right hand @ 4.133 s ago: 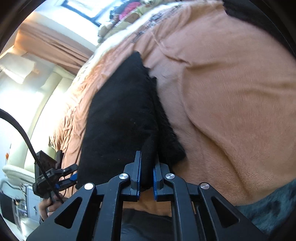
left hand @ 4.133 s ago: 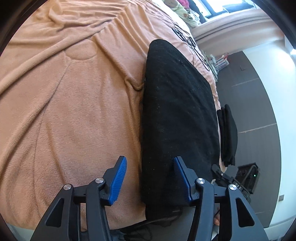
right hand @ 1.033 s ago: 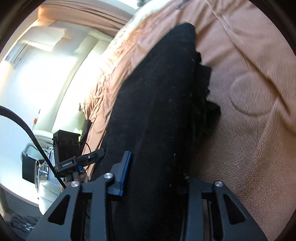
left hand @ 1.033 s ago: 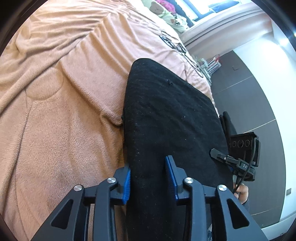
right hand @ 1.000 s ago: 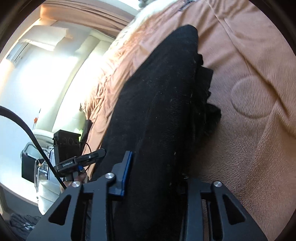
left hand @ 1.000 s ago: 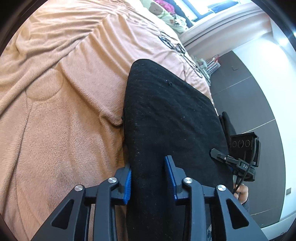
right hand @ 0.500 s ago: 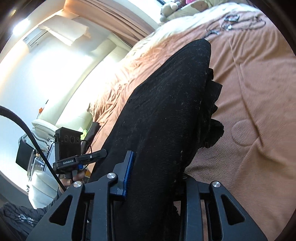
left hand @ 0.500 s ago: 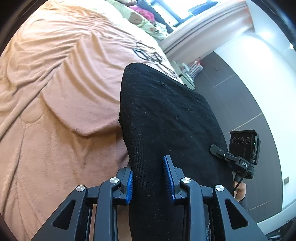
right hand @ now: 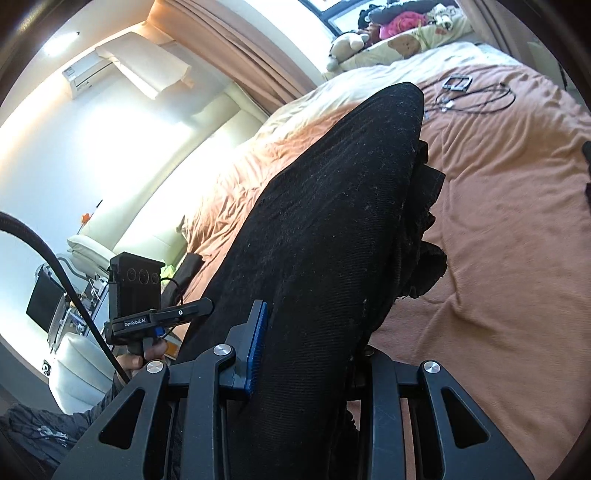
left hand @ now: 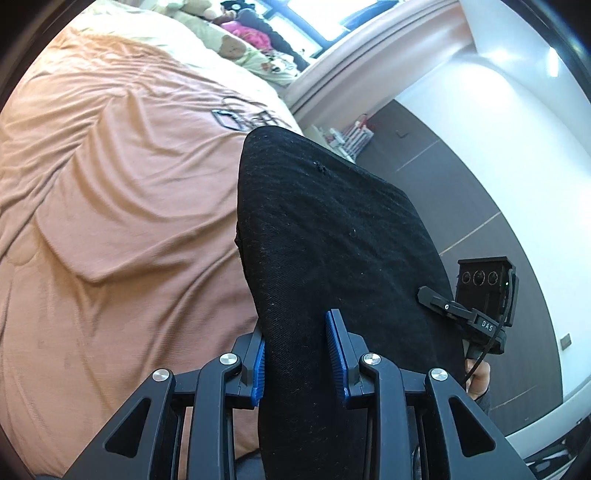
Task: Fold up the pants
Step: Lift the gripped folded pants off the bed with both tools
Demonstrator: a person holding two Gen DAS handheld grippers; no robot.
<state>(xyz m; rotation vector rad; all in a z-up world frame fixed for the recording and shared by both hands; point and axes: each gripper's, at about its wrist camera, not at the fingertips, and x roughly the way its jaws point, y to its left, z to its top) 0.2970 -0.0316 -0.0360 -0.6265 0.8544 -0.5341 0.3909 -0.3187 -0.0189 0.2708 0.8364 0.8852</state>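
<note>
I see a bed (left hand: 110,221) under an orange blanket, stuffed toys (right hand: 347,46) by the bright window (left hand: 314,22), tan curtains (right hand: 236,40)

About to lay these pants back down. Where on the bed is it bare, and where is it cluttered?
The blanket is bare, only wrinkled, across the wide stretch beside the pants, which both grippers hold. It is crowded at the far end: cables lie there, with stuffed toys beyond. A dark thing sits at the blanket's edge in the right wrist view.

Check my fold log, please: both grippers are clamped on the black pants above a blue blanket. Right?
Not quite. The blanket is orange-brown, not blue, as the left wrist view shows. The rest holds: the left gripper and right gripper are both clamped on the black pants.
</note>
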